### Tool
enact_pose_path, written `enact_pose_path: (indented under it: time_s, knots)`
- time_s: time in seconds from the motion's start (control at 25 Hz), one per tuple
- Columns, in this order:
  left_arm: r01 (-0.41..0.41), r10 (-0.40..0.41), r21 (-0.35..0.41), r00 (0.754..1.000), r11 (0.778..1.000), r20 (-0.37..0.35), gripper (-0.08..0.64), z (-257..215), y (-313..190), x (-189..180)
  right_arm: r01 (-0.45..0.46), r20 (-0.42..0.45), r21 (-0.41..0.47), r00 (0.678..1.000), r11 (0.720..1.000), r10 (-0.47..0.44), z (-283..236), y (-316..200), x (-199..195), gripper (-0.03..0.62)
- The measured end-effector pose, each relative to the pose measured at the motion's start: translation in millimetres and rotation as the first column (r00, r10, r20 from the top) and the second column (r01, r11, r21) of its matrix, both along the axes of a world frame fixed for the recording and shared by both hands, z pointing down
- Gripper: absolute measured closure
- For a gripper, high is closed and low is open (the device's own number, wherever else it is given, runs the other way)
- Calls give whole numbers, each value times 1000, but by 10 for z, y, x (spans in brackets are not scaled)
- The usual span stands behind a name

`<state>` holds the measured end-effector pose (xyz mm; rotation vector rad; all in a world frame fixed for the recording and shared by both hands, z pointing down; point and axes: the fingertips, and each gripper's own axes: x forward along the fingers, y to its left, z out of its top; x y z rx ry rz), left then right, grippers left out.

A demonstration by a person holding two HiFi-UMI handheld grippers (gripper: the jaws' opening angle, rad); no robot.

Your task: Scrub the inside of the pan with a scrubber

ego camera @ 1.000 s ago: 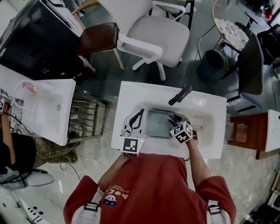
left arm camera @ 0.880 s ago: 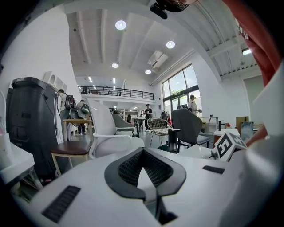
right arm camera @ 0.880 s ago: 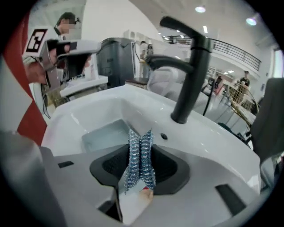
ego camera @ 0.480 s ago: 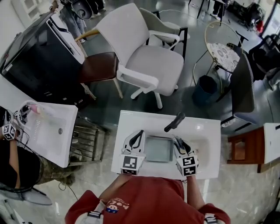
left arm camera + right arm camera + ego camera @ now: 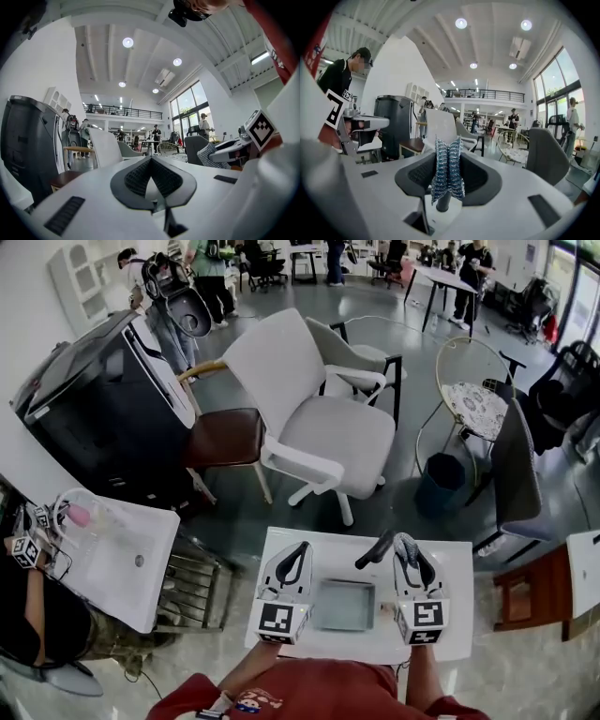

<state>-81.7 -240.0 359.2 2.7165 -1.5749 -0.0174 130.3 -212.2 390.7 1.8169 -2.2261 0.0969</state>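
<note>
1. Shows, in the head view, a white sink counter (image 5: 457, 587) at the near centre, with a grey square pan (image 5: 344, 606) lying flat in its basin, open side up.
2. Places the left gripper (image 5: 151, 164) over the counter's left part, just left of the pan and apart from it; jaws pressed together, pads meeting at the tips, nothing between them.
3. Places the right gripper (image 5: 448, 157) over the counter's right part, just right of the pan; jaws clenched on a silvery mesh scrubber (image 5: 446, 173), held upright and rising above the jaw tips, apart from the pan.
4. Points both grippers toward the far side, marker cubes at the near end; looks level across the room in both gripper views, not down into the pan.
5. Marks a black bar (image 5: 375, 549) slanting over the far right corner of the basin, between the 2 grippers; handle or tap, cannot tell which.
6. Sets a white chair (image 5: 319, 427), a brown stool seat (image 5: 225, 439) and a dark bin (image 5: 439, 482) beyond the counter, with a 2nd white sink unit (image 5: 112, 559) at the left.
</note>
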Motion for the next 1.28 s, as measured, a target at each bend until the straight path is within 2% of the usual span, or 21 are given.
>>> enact_pose_path:
  time_s: [0.12, 0.2, 0.32, 0.4, 0.52, 0.68, 0.96, 1.12, 1.28]
  knots:
    - [13, -13, 54, 1000, 998, -8, 552, -284, -42, -74, -35, 5, 144, 999, 989, 34, -451, -100, 16, 425]
    - [23, -22, 87, 1000, 996, -14, 552, -433, -91, -120, -66, -4, 247, 998, 967, 69, -735, -127, 48, 425]
    - [34, -35, 104, 999, 994, 11, 552, -577, -121, -164, -97, -17, 446, 993, 890, 117, -1114, -82, 74, 425]
    - [31, -33, 118, 999, 993, 16, 552, -657, -119, -174, -112, -26, 503, 989, 857, 145, -1224, -67, 65, 425]
    - [32, -35, 172, 999, 985, 13, 552, -766, -121, -183, -122, -10, 494, 989, 861, 146, -1207, -87, 59, 425]
    - [24, -28, 156, 999, 987, 19, 552, -773, -108, -176, -126, -3, 466, 990, 876, 144, -1140, -122, 86, 425]
    - [35, -33, 202, 999, 979, -11, 552, -859, -106, -177, -110, -20, 442, 991, 890, 133, -1063, -139, 77, 423]
    - [23, -26, 137, 999, 990, 23, 552, -773, -87, -150, -101, -27, 434, 992, 895, 125, -1042, -148, 44, 423]
    - [25, -28, 153, 999, 988, 15, 552, -777, -66, -152, -89, -32, 437, 993, 895, 114, -1039, -145, 12, 423]
